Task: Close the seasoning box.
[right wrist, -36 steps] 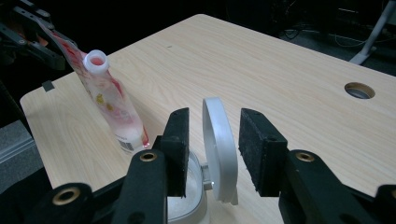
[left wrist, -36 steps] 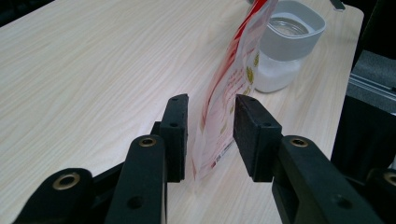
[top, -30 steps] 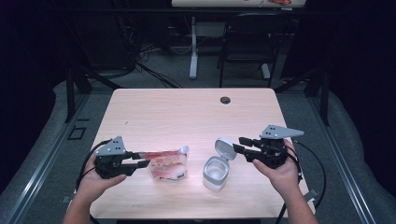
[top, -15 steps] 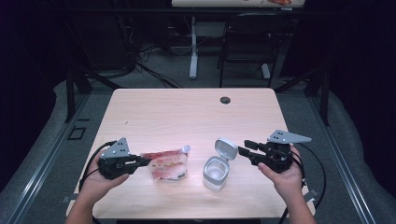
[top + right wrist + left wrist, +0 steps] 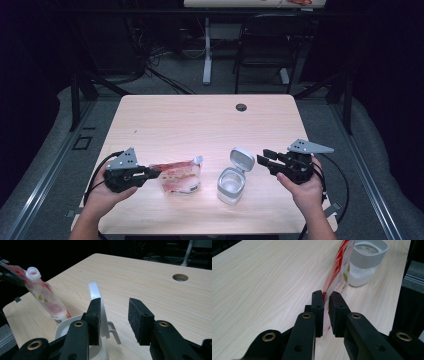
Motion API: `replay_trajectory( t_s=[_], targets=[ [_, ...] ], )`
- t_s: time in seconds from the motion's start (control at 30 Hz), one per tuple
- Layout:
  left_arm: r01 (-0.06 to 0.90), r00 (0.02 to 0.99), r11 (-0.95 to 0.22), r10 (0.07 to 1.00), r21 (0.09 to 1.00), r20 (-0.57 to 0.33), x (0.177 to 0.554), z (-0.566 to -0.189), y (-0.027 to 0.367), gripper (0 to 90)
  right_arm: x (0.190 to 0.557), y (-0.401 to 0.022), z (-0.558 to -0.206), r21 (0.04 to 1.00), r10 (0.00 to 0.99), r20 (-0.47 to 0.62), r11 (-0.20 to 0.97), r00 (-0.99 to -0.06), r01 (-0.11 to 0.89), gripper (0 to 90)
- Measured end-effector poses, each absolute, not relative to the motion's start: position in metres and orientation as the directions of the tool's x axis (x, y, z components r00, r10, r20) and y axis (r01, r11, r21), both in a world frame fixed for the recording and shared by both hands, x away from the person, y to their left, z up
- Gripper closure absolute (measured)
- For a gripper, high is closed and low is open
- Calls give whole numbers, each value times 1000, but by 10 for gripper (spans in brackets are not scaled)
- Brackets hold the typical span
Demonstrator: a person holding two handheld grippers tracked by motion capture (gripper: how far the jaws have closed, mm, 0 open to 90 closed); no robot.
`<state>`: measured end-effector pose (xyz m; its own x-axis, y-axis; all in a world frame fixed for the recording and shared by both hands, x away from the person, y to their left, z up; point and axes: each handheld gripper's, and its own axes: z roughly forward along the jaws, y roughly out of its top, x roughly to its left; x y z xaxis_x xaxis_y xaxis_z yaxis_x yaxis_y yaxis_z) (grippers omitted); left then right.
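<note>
pale wooden table (image 5: 200, 120) in a dark room: the left gripper (image 5: 325, 296), jaws just closed, pinches the bottom edge of a red refill pouch (image 5: 178, 176), its uncapped spout (image 5: 33, 272) toward the open-lidded jar (image 5: 231, 186) just beside it. the right gripper (image 5: 115, 312), jaws spread and lately narrowing, sits at the raised lid (image 5: 96, 298). pouch gripped and jar open; pouring apparently remains.
</note>
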<state>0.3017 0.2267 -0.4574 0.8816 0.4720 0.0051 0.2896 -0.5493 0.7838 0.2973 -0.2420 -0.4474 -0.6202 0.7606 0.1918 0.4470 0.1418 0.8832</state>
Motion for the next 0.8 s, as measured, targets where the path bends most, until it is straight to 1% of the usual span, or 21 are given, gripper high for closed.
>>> replay_trajectory(
  t_s=[0.23,0.47,0.8],
  targets=[
    [300,879,-535,476,790,-11,302,-458,229,789,301,-247,-454,882,781,211,107,-588,459,684],
    [311,879,-532,477,788,-25,302,-461,230,755,307,-249,-465,876,814,223,74,-537,476,791],
    [310,878,-527,477,791,-27,303,-460,231,728,315,-247,-476,865,828,239,56,-507,499,856]
  ],
)
